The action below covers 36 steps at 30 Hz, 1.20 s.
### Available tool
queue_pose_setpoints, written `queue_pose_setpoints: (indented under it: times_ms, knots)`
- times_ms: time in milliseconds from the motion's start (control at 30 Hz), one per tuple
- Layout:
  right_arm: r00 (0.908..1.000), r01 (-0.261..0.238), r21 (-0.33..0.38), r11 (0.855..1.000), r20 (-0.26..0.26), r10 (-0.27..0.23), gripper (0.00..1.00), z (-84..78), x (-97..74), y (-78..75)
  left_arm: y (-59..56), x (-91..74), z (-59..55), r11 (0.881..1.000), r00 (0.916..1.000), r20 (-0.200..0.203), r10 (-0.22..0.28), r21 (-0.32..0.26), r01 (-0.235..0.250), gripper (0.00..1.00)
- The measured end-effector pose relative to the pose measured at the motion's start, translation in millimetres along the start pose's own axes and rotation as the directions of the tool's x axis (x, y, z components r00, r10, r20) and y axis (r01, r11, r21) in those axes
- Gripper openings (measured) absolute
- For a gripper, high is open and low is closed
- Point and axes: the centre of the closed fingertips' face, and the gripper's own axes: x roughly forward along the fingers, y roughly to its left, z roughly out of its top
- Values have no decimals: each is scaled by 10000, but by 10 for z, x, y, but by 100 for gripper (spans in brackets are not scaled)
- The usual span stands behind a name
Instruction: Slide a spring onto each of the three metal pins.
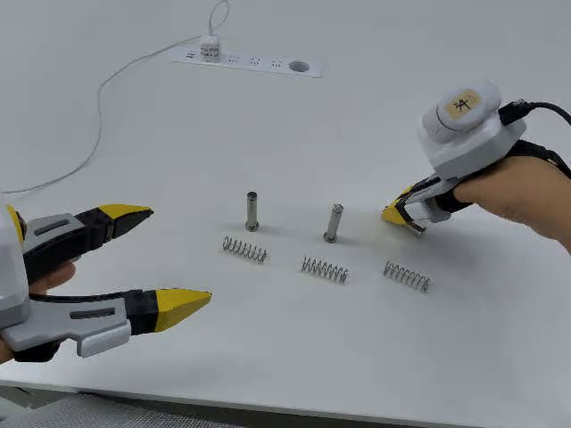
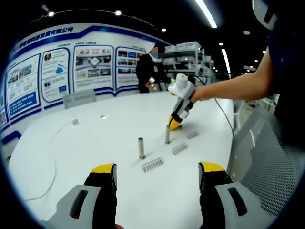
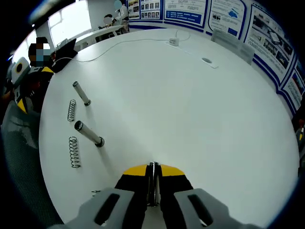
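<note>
Between the two tongs: first pin [image 1: 252, 211] and second pin [image 1: 334, 223] stand upright on the white table [image 1: 294, 366], apart from each other and both bare. The second pin is the one nearer the right tongs.
Springs: three lie flat in a row on the person's side of the pins. First spring [image 1: 244, 249] is just before the first pin and second spring [image 1: 324, 269] just before the second. Third spring [image 1: 407, 276] lies near the right tongs' tips.
Left tongs [image 1: 165, 257]: released, with the yellow-tipped jaws spread wide and nothing between them. They are held low and roughly level, pointing across the table toward the first spring and well short of it.
Left hand [image 1: 40, 281]: fingers curl round the grey handles at the frame edge.
Right tongs [image 1: 403, 218]: clenched, yellow tips pressed together and tipped steeply down. The tips are at or just above the table, just beside the second pin on the side away from the left tongs. A small grey bit shows at the tips; cannot tell if anything is gripped.
Right hand [image 1: 513, 192]: wrapped round the handle with the wrist raised; the forearm reaches in from the right.
Beyond the pins from both tongs: power strip [image 1: 259, 62] with a white plug [image 1: 210, 49], its cable [image 1: 98, 98] trailing toward the left tongs' side.
</note>
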Motion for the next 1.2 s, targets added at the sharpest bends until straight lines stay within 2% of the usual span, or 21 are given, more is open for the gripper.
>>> queue_pose_setpoints:
  times_ms: [300,433,500,567,733,900,1200]
  knots:
    - [9997,-98,79,9999,-205,100,9,0,-1,-1,0,17,-15,10000,10000,0,-29,-39,29,71]
    - [9994,20,-218,9998,-331,-27,9,3,5,17,-5,36,-10,10000,10000,8,-65,-26,65,71]
    - [9994,97,-152,9998,-327,-102,9,2,4,7,-8,44,5,10000,10000,54,-75,-24,76,71]
    - [9997,154,107,9998,-175,-152,9,4,3,-1,-13,50,17,10000,9999,75,-84,-1,84,71]
    - [9990,434,107,9990,-71,-434,9,-23,-32,10,-18,23,36,10000,9999,90,-65,59,65,71]
    - [9989,420,185,9989,219,-424,9,5,-156,56,18,-9,39,10000,9999,139,73,-9,-73,71]
    - [9946,359,538,9979,957,-409,9,21,-344,157,-12,17,56,10000,9998,174,-33,70,32,70]
